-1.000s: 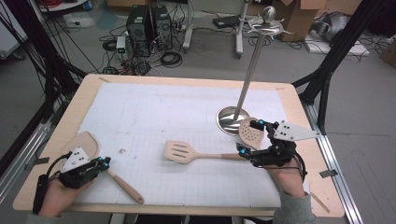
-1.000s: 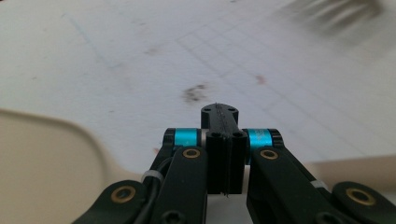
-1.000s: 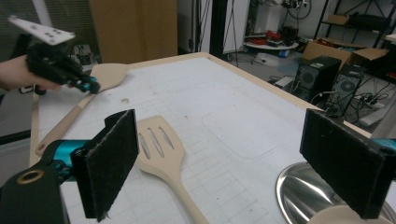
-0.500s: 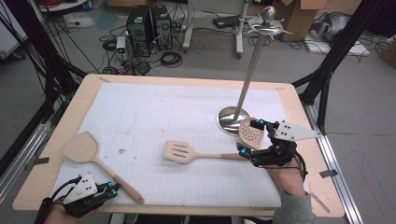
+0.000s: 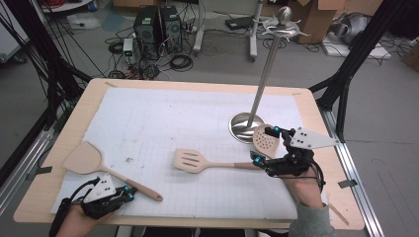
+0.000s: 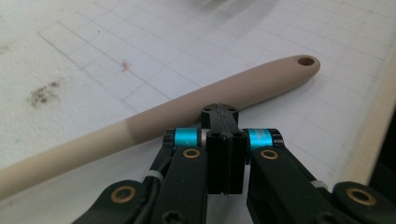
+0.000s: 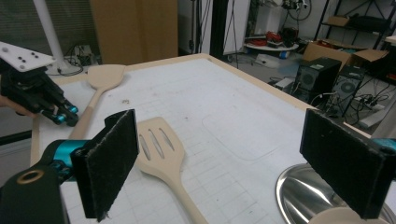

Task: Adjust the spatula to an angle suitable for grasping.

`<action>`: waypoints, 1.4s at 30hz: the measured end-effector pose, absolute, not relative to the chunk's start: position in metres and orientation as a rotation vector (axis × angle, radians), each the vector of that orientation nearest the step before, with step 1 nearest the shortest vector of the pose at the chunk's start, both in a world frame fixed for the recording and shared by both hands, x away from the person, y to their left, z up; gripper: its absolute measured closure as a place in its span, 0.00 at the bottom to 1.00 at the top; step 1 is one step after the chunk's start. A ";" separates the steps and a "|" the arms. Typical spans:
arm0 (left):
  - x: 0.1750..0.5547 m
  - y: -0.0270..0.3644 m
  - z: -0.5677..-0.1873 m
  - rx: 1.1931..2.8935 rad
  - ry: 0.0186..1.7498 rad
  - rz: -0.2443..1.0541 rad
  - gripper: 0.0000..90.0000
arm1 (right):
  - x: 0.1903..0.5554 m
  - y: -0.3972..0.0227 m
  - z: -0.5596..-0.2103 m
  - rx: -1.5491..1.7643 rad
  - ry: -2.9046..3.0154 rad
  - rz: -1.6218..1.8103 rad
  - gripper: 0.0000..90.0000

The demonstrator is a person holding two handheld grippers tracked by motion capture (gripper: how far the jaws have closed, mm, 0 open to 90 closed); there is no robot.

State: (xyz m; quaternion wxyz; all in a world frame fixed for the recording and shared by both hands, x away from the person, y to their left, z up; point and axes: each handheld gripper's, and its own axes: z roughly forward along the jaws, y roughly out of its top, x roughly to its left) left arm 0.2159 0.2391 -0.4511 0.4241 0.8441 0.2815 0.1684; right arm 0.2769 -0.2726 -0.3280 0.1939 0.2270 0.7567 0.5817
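Note:
A beige solid turner (image 5: 84, 159) lies at the table's near left, its handle (image 6: 187, 109) running toward the front edge. My left gripper (image 5: 126, 193) is shut and empty, its tip (image 6: 219, 112) just short of that handle near the end with the hole. A slotted spatula (image 5: 190, 160) lies mid-table, handle pointing right. My right gripper (image 5: 265, 144) stands open, pads (image 7: 112, 158) wide apart, over a perforated skimmer (image 5: 262, 138) beside the stand's metal base (image 5: 242, 126). In the right gripper view the slotted spatula (image 7: 156, 144) lies ahead between the jaws.
A tall metal utensil stand (image 5: 267, 64) with hooks at its top rises from the round base at the right. A white gridded mat (image 5: 197, 118) covers the wooden table. Computers, cables and boxes sit on the floor beyond the far edge.
My left gripper has drawn back from beside the turner's head toward the near edge, then shifted right along the handle. The right gripper and the utensils have stayed put.

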 end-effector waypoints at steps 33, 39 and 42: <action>0.308 0.186 -0.444 2.187 0.776 0.530 0.99 | 0.276 -0.276 -0.327 0.637 2.110 1.644 0.12; 0.321 0.185 -0.445 2.162 0.809 0.534 0.99 | 0.276 -0.277 -0.327 0.631 2.104 1.649 0.12; 0.325 0.183 -0.446 2.152 0.830 0.547 0.99 | 0.276 -0.276 -0.327 0.635 2.114 1.643 0.12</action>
